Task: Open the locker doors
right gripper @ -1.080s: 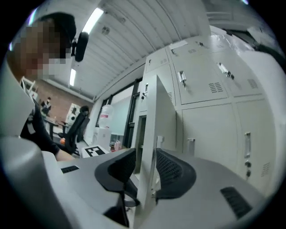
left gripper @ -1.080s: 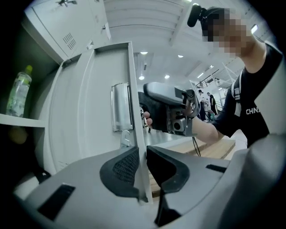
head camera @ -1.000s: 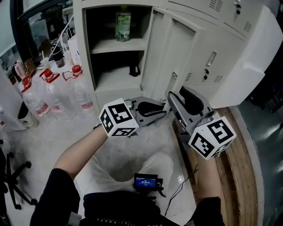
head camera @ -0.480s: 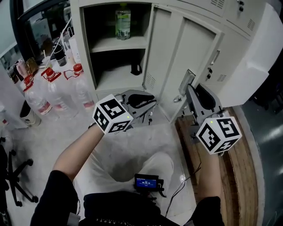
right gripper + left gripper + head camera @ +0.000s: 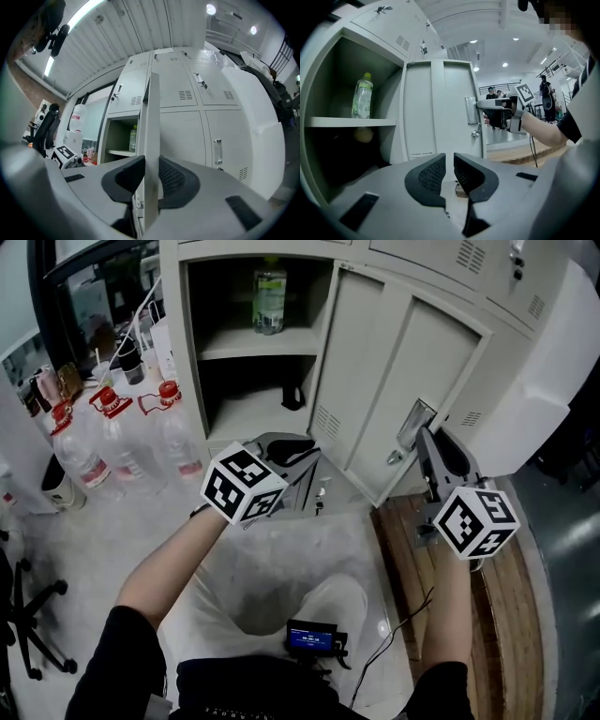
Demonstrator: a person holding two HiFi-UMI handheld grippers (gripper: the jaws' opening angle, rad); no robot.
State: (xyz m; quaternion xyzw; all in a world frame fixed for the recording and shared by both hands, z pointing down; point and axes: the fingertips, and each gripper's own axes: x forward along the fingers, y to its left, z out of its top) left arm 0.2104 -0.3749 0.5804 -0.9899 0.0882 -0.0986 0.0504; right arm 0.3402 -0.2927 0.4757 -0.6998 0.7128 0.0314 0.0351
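I have the right gripper (image 5: 422,432) at the free edge of the locker door (image 5: 394,381), right by its metal handle (image 5: 415,420). In the right gripper view the door's edge stands upright between the two pads (image 5: 172,178), which have just been closing and now appear to sit against both of its faces, so I read this as a grip on the door. The door is swung out from the locker (image 5: 183,352) and angles toward me and to the right, leaving the compartment to its left open. Inside, a green-tinted bottle (image 5: 270,289) stands on the upper shelf (image 5: 246,341), and something small and dark lies at the back of the space below. My left gripper (image 5: 312,450) hangs low and near, in front of the open compartment and left of the door, apart from both. Its jaws stand with only a narrow gap and nothing in it; in the left gripper view I look through that gap at the door's inner face, with the right gripper at the handle farther right. A cluster of red-capped water bottles (image 5: 112,442) stands on the floor to the left of the locker.
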